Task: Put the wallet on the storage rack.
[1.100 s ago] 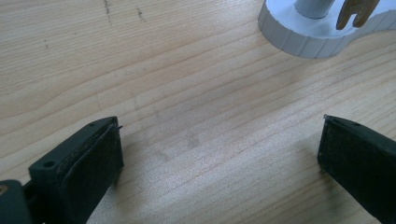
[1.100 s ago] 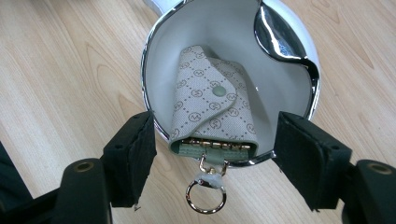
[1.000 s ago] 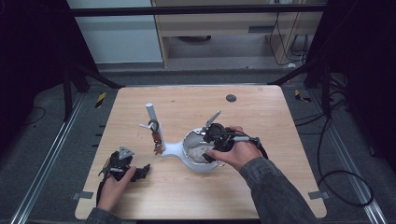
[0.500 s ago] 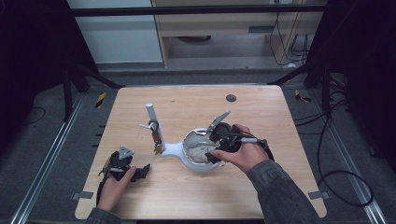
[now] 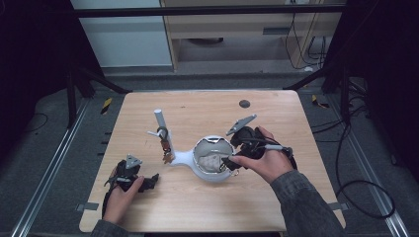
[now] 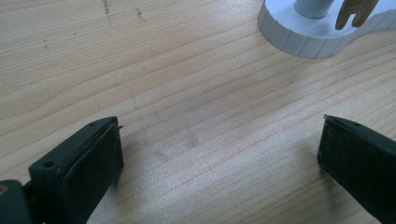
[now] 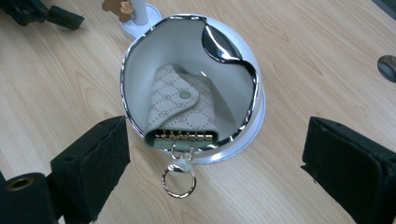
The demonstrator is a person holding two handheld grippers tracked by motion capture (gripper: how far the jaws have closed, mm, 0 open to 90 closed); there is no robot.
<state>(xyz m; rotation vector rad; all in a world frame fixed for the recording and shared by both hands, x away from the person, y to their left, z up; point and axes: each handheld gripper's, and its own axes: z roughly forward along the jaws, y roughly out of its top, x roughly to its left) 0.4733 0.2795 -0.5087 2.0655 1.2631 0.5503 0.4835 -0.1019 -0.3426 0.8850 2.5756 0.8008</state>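
While the right gripper (image 7: 212, 172) hovers over the white bowl (image 7: 254, 116), its jaws stand wide apart and hold nothing. Lying inside the bowl is a patterned key case (image 7: 180, 112), whose end rests on the near rim between the two pads, touching neither. A metal ring (image 7: 178, 179) hangs from it onto the wooden table (image 7: 303, 56). Resting near the table's front edge, the left gripper (image 5: 131, 178) is likewise open and empty, well apart from the white stand (image 5: 162, 129).
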